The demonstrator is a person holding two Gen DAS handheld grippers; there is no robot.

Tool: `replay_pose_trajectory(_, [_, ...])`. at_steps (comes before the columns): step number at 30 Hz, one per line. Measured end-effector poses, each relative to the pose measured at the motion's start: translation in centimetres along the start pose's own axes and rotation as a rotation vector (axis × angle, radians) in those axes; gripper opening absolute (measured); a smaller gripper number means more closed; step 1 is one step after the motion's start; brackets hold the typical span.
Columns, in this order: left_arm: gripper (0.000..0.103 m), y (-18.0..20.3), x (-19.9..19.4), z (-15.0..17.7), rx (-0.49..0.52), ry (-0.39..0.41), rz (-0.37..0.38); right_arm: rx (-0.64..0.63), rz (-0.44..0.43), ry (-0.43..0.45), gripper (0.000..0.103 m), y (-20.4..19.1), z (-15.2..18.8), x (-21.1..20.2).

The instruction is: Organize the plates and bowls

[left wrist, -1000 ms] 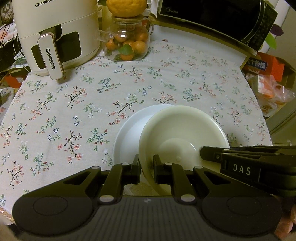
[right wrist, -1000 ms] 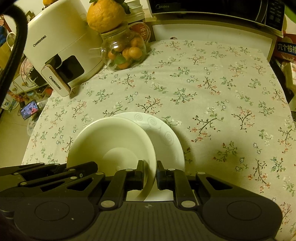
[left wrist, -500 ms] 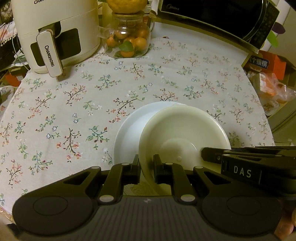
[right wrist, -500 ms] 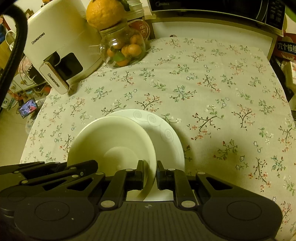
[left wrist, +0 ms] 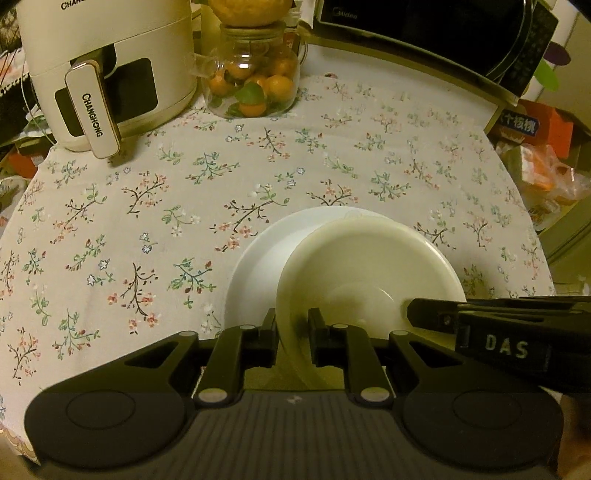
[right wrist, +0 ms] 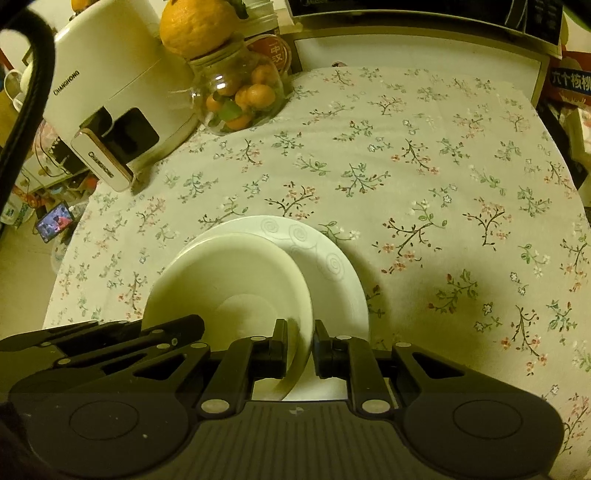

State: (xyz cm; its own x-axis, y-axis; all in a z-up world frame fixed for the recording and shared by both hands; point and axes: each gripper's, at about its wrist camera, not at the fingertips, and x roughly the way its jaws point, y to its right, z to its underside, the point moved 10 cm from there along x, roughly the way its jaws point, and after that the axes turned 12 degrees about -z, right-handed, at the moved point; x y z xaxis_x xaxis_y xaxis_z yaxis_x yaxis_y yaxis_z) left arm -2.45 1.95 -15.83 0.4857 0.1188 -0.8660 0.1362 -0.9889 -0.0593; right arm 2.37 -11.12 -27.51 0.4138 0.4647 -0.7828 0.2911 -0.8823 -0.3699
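two handheld grippers clamp a cream bowl (left wrist: 369, 273) from opposite sides above a floral tablecloth (left wrist: 147, 206): the left gripper (left wrist: 292, 326) pinches the bowl's left rim between closed fingers, while the right gripper (right wrist: 299, 339) bites its right rim the same way. the bowl sits over a white plate (right wrist: 332, 266) with faint swirl markings; whether the two touch cannot be told. at the far edge stand a white air fryer (left wrist: 107, 66), a glass jar of small oranges (left wrist: 255, 85) and a black microwave (left wrist: 443, 33).
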Motion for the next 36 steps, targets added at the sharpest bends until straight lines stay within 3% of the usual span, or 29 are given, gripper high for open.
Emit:
replay_pose_trajectory(5, [0.028,-0.3,-1.1,0.0,-0.008,0.020,0.009,-0.021,-0.021,0.031,0.024,-0.4,-0.2,-1.0])
replay_pose_trajectory(7, [0.042,-0.8,-1.9,0.1,-0.026,0.030,0.014,-0.039,-0.010,0.050,0.029,-0.5,-0.2,-1.6])
replay_pose_trajectory(14, [0.061,-2.3,-5.7,1.8,-0.092,0.068,0.025,-0.074,0.039,0.162,0.042,-0.4,1.3,-5.2])
replay_pose_trajectory(20, [0.085,-3.1,-11.0,3.0,-0.117,0.179,-0.018,-0.096,0.046,0.235,0.056,-1.8,4.2,-8.9])
replay_pose_trajectory(22, [0.095,-3.6,-12.8,3.6,-0.127,0.221,-0.025,-0.095,0.041,0.267,0.068,-2.5,5.3,-10.5])
replay_pose_trajectory(25, [0.101,-4.2,-14.7,4.2,-0.146,0.261,-0.034,-0.112,0.051,0.306,0.088,-3.6,6.8,-12.5])
replay_pose_trajectory(31, [0.103,-4.6,-17.1,4.5,-0.138,0.305,-0.047,-0.177,0.096,0.353,0.099,-5.4,8.5,-16.0])
replay_pose_trajectory(36, [0.103,-4.6,-18.5,5.0,-0.141,0.310,-0.038,-0.190,0.103,0.369,0.101,-6.2,8.4,-17.7])
